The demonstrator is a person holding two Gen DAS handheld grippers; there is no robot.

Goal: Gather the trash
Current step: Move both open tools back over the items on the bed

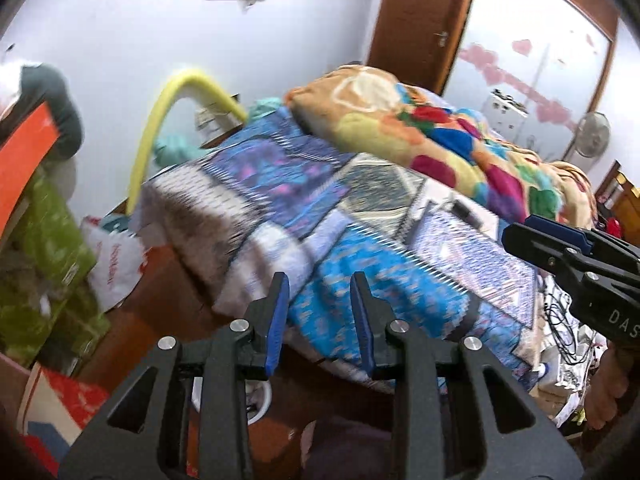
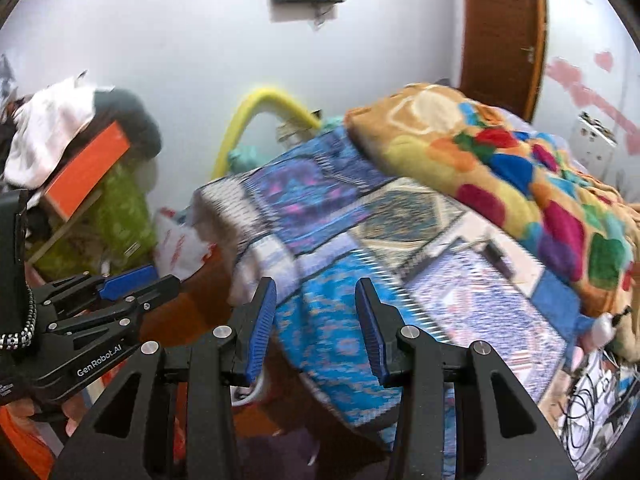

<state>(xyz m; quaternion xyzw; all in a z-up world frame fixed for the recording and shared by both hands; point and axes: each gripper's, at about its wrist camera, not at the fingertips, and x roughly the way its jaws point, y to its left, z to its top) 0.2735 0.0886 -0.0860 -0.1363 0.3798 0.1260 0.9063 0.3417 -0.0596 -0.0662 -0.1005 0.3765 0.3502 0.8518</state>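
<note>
The black body of the left gripper (image 2: 132,292), seen from the right wrist camera, carried the white brand "GenRobot.AI". The right gripper (image 1: 520,236), seen from the left wrist camera, showed white letters "DAS", cut off by the frame edge. A white plastic bag (image 1: 116,264) beside the bed bore red lettering, too blurred to read.

Bed (image 1: 192,304): wooden frame, covered by a blue-and-purple patchwork sheet (image 1: 320,216). Far right on it, a crumpled orange blanket with multicolour patches (image 1: 432,136). A small dark flat object (image 2: 496,254) lies right of centre; blur prevents identification.
</note>
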